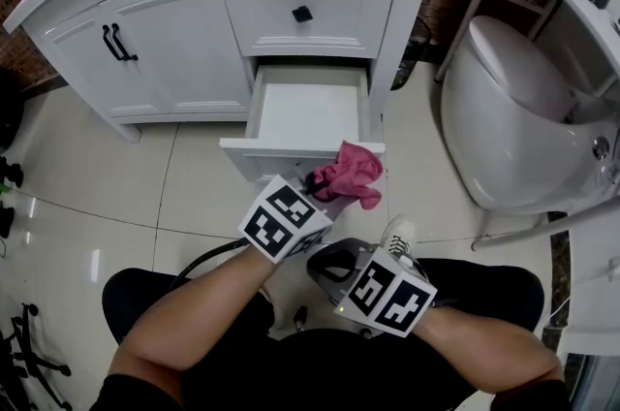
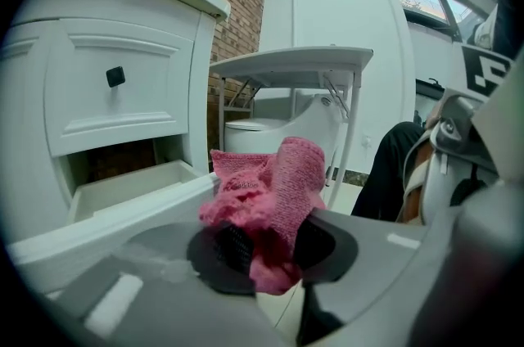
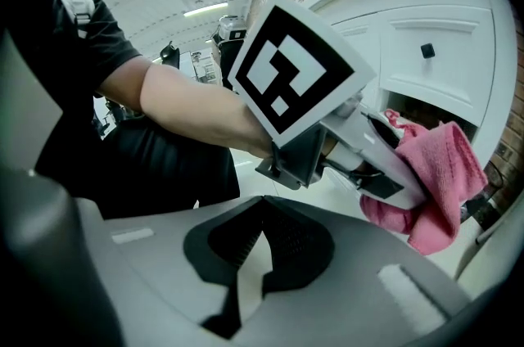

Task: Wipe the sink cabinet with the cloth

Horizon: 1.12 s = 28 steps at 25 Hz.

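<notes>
Two grippers are out in front of a white sink cabinet [image 1: 174, 41], one in each of the person's hands. The left gripper [image 2: 266, 243] has its jaws closed on a pink cloth [image 2: 270, 190]. The cloth is bunched between the dark pads, and most of it sticks up and forward past the tips. In the head view the cloth is at the right end of the front edge of an open drawer [image 1: 305, 113], the lower drawer on the cabinet's right side. The drawer is pulled out and its inside is bare and white. I cannot tell whether the cloth is touching the drawer front or is just above it.

The right gripper [image 3: 258, 243] is lower and nearer the person's body, just beside the left one. Its jaws are closed tip to tip with nothing between them. Its own view looks across at the left gripper's marker cube [image 3: 295, 71] and at the cloth hanging beyond it.

Above the open drawer is a closed one with a small black knob [image 1: 302, 13]. To the left are two cabinet doors with black handles [image 1: 119, 43]. A white toilet [image 1: 504, 118] stands to the right of the cabinet on the pale tiled floor [image 1: 194, 196].
</notes>
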Motion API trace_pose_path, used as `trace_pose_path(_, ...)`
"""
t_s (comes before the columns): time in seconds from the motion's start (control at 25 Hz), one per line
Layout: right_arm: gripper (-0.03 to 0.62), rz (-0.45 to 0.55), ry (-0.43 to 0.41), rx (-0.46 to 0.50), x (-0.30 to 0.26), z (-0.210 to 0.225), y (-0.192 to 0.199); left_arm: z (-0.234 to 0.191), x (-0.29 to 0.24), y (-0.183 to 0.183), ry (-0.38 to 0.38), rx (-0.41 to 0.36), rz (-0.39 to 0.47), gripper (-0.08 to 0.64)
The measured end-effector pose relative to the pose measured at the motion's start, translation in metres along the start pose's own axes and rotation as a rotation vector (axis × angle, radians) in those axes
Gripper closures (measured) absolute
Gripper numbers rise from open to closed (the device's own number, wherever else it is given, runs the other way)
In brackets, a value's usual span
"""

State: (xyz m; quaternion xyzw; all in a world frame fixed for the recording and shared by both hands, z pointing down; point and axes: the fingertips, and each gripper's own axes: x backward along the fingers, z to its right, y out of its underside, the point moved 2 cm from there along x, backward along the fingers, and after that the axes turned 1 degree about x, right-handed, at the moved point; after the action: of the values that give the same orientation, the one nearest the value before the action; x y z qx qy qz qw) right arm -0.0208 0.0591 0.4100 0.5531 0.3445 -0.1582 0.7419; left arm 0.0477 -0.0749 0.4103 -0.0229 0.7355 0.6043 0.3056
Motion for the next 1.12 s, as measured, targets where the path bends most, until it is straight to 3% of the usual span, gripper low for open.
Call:
trace_pose_path(0.72, 0.586, -0.022, 0.005, 0.004, -0.012, 0.001, -0.005, -0.054, 0.071, 0.056, -0.169, 0.127, 0.003, 0.460)
trace_pose_path(1.12, 0.586, -0.034, -0.015, 0.019, -0.021, -0.009, -0.008, -0.085, 0.120, 0.074, -0.303, 0.191, 0.062, 0.460)
